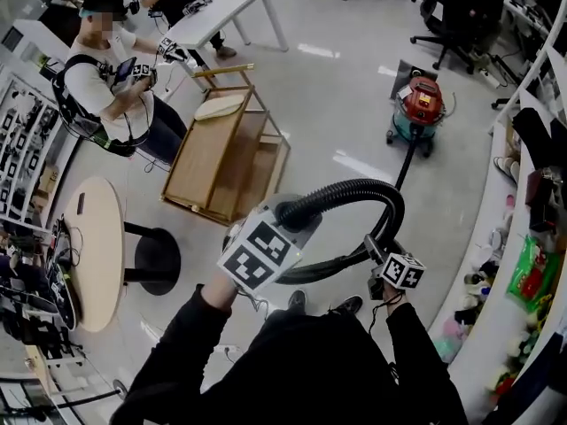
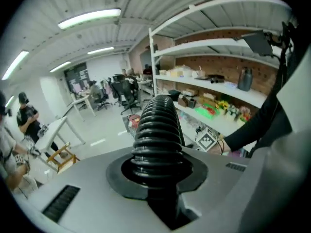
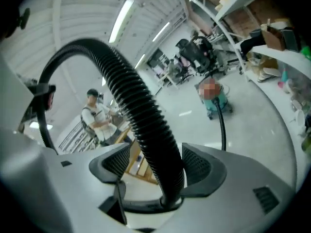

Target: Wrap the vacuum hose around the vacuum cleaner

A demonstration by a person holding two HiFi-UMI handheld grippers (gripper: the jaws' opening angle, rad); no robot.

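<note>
1. One black vacuum hose [image 1: 354, 191] arches between both grippers, close in front of the person
2. The left gripper [image 2: 158, 165] has its jaws clamped on the ribbed hose
3. The right gripper [image 3: 156, 166] has its jaws apart; the hose runs between them, with a gap beside one pad
4. Farther off, the hose trails over the floor [image 1: 354, 78] to the red-and-teal vacuum cleaner [image 1: 421, 106], well apart from both grippers

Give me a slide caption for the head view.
Left gripper clamps the looped black hose, right gripper sits open around it; red vacuum cleaner stands beyond.
</note>
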